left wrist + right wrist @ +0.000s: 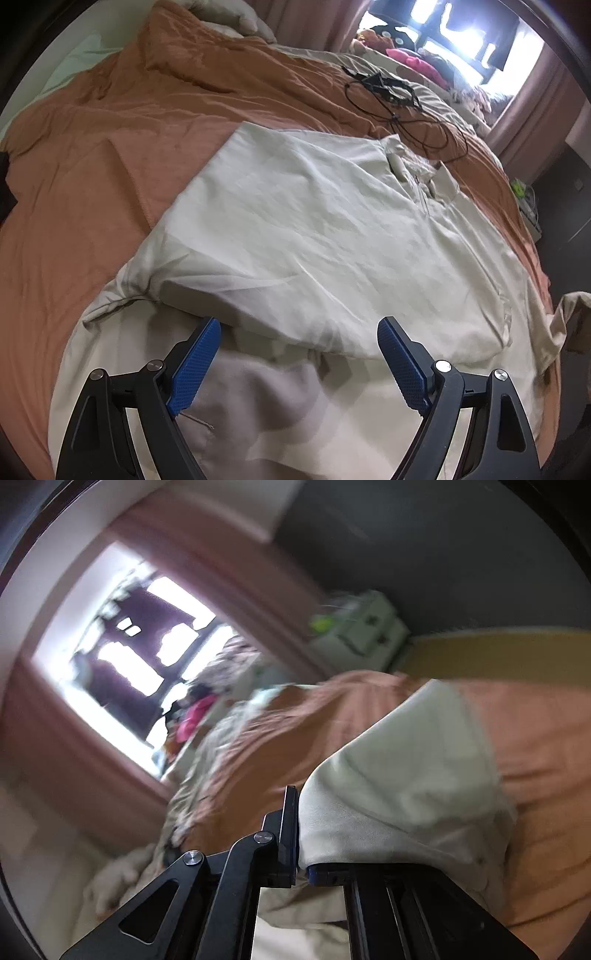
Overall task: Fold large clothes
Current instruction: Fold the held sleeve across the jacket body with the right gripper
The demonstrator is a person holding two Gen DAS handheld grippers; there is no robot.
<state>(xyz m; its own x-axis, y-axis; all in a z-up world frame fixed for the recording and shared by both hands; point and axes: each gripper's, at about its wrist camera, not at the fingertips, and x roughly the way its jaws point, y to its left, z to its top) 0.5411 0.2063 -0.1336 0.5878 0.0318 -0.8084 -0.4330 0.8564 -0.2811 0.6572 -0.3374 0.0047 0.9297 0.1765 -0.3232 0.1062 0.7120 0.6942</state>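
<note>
A large cream garment [314, 221] lies spread over the orange bedspread [110, 166], with one side folded over itself and its collar toward the far right. My left gripper [299, 325] hangs just above the garment's near folded edge, jaws wide open with nothing between the blue pads [195, 365]. In the blurred right wrist view, my right gripper [298, 812] is shut on a lifted fold of the cream garment [406, 775], which drapes over and hides its right finger.
A tangle of black cables [399, 99] lies on the bed beyond the garment. A pillow [229, 18] sits at the head. Piled clothes [417, 62] sit by the bright window [461, 29]. A white drawer unit [365, 627] stands beside the bed.
</note>
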